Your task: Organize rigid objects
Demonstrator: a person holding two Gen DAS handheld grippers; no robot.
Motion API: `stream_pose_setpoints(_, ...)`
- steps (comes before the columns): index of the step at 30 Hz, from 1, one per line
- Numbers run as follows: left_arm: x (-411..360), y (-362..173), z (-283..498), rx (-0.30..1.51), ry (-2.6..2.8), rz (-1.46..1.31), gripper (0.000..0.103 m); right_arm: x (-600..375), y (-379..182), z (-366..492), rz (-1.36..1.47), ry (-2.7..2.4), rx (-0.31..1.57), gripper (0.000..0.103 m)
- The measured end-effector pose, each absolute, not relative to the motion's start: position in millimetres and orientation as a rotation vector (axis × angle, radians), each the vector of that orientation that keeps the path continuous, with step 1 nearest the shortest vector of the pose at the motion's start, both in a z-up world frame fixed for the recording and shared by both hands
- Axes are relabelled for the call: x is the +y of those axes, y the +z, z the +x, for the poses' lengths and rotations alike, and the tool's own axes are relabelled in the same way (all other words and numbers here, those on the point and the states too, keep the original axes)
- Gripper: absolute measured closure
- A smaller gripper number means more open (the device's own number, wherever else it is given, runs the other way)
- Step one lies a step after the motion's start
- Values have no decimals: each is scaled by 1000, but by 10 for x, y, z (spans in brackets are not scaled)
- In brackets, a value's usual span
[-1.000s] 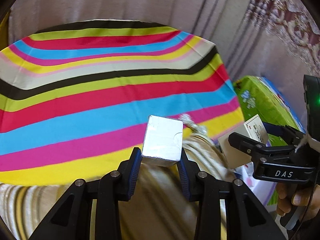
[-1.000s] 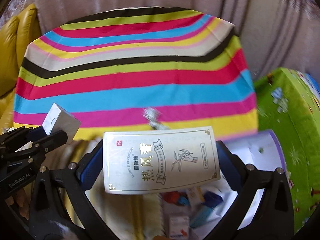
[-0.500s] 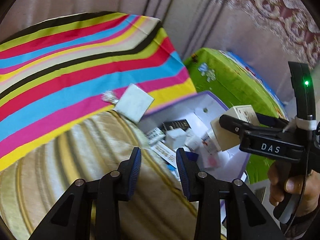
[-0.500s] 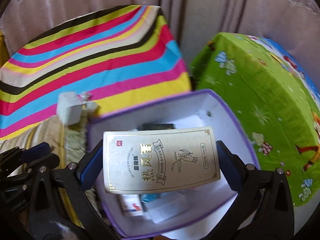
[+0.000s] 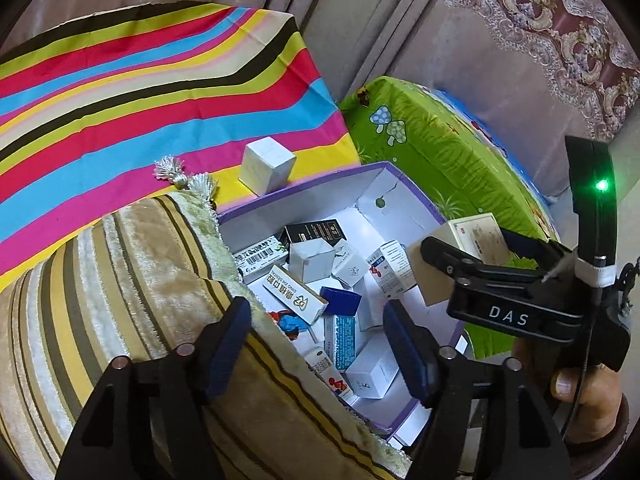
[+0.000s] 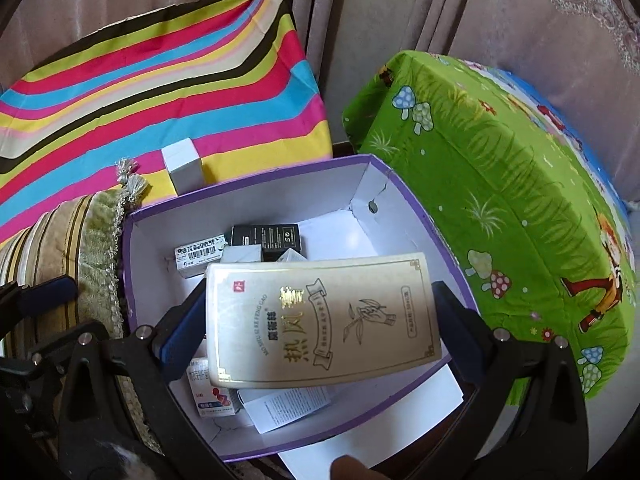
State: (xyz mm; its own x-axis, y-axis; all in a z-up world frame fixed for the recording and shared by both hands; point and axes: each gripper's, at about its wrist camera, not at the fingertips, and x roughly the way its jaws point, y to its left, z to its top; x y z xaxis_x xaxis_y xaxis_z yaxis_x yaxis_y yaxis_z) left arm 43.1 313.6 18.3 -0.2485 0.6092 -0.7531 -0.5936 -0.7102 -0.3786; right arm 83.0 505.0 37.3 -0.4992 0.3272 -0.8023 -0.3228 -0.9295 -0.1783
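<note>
"DAS" is printed in white on the body of the right gripper (image 5: 476,248) as seen from the left wrist view, and a green light is lit on the black bar above it. The cream box (image 6: 320,320) clamped between the right gripper's (image 6: 320,320) blue pads carries gold Chinese characters, a leaf drawing, a small red square mark and the pinyin line "MAO SHU SI RE FENG GAO", as far as it can be read. It is held flat-face-up above the open purple bin (image 6: 420,208).

Inside the bin, a long white carton (image 5: 294,294) marked "DING ZHI DENTAL" is seen, beside a barcode box (image 5: 260,254), a black box (image 5: 314,232), a navy box (image 5: 340,300) and several white ones; their smaller print is too fine to read.

The left gripper (image 5: 316,344) is held wide open with nothing between its pads, above the bin's near-left edge and the striped cushion (image 5: 120,280).

A plain white box (image 5: 266,166) is set upright on the striped cloth (image 5: 160,92), just behind the bin's far wall, near the cushion's tassels (image 5: 184,178). A green cover (image 6: 500,184) with mushrooms lies to the right of the bin.
</note>
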Motion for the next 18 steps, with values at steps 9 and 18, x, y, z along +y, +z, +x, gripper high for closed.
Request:
stream_pose_setpoints(9, 2901, 287, 412, -113, 2058, -1199, 32, 5036, 328, 406, -1324, 2470, 7, 0)
stream_pose_setpoints(18, 2717, 283, 291, -166, 2052, -1189, 32, 4464, -34, -285, -1567, 2465, -327, 0)
